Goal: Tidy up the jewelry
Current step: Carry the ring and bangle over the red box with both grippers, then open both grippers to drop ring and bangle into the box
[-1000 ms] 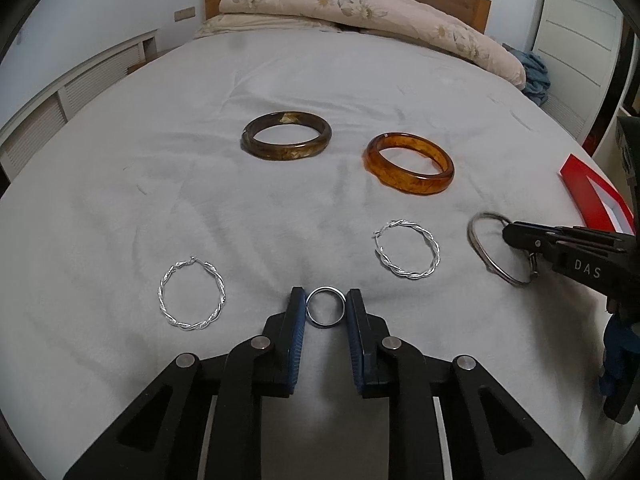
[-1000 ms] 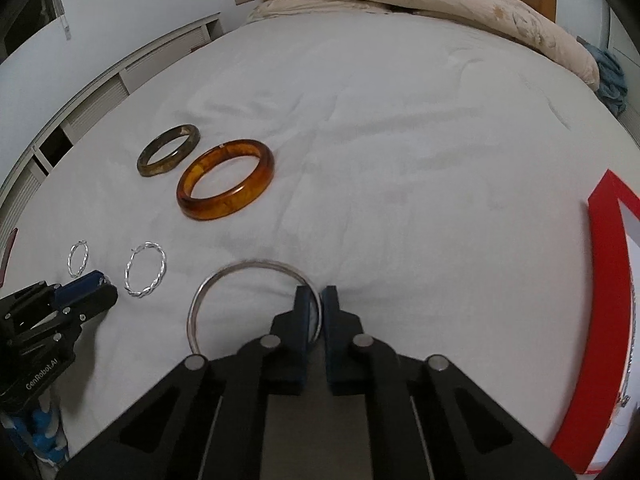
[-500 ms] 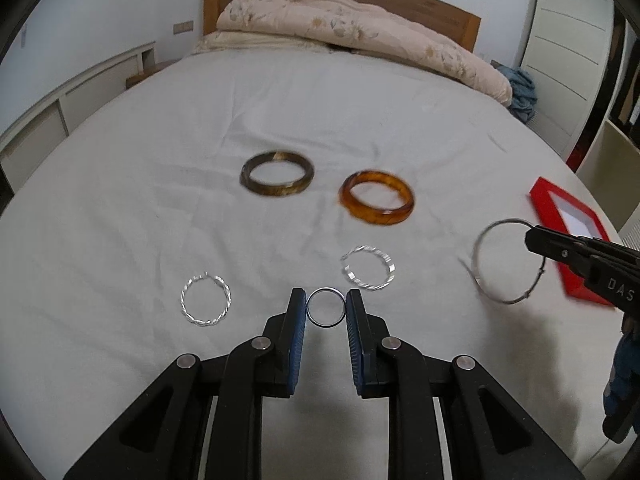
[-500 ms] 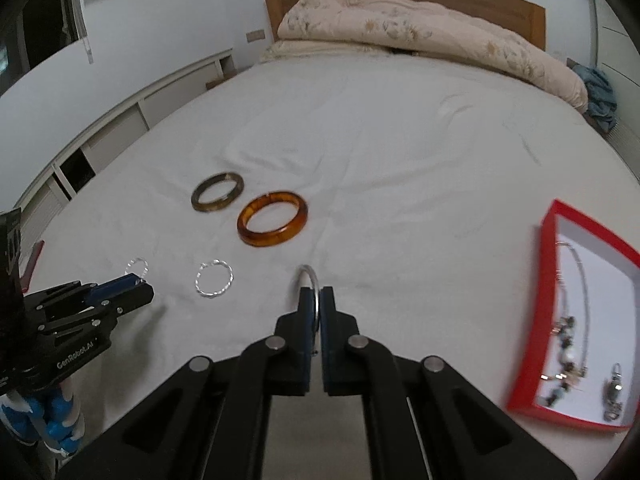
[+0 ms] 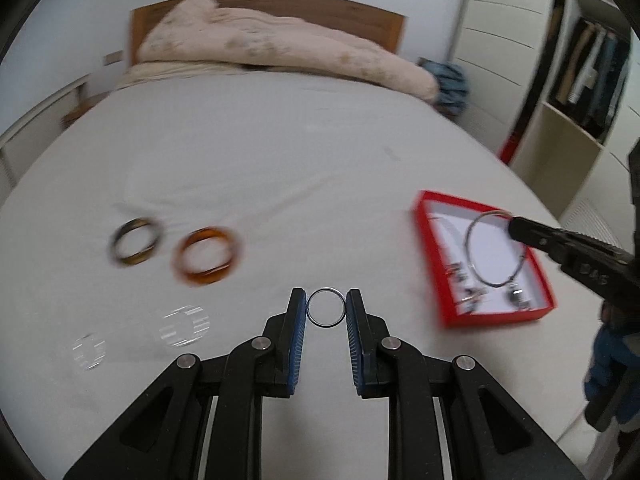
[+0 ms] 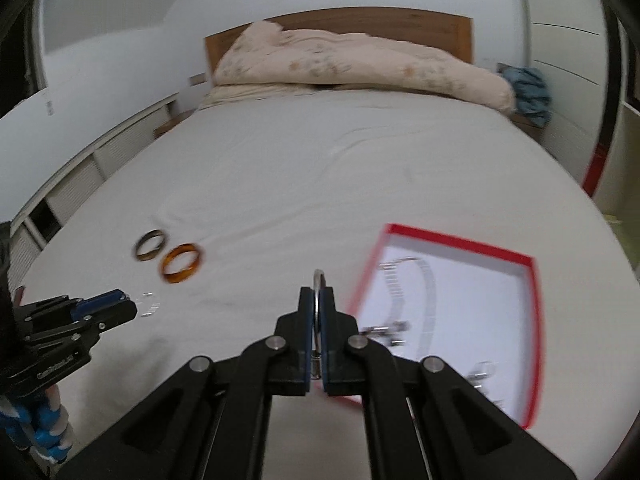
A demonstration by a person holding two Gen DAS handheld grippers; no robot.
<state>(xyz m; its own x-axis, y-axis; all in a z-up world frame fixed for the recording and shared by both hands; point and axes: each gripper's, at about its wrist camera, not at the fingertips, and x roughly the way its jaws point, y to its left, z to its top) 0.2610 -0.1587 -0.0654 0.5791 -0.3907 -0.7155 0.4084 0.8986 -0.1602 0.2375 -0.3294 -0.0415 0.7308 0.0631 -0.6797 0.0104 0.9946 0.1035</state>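
Note:
My left gripper (image 5: 326, 307) is shut on a small silver ring (image 5: 320, 322), held upright above the white bed sheet. My right gripper (image 6: 319, 296) is shut on a thin metal bangle (image 6: 319, 276), seen edge-on in the right wrist view; in the left wrist view the bangle (image 5: 471, 255) hangs over the red jewelry box (image 5: 434, 268). The box (image 6: 534, 328) holds a chain and beaded pieces. On the sheet lie a dark brown bangle (image 5: 116, 250), an amber bangle (image 5: 181, 272) and two twisted silver hoops (image 5: 184, 326), all blurred.
A folded cream quilt (image 5: 280, 56) and wooden headboard (image 5: 360, 16) lie at the bed's far end. Blue cloth (image 5: 448, 84) sits at the far right corner. Open shelves with hanging clothes (image 5: 588, 92) stand to the right of the bed.
Both grippers have risen off the sheet and swung right, carrying the ring and the thin bangle. The red box has come into full view; the bangle now hangs over it.

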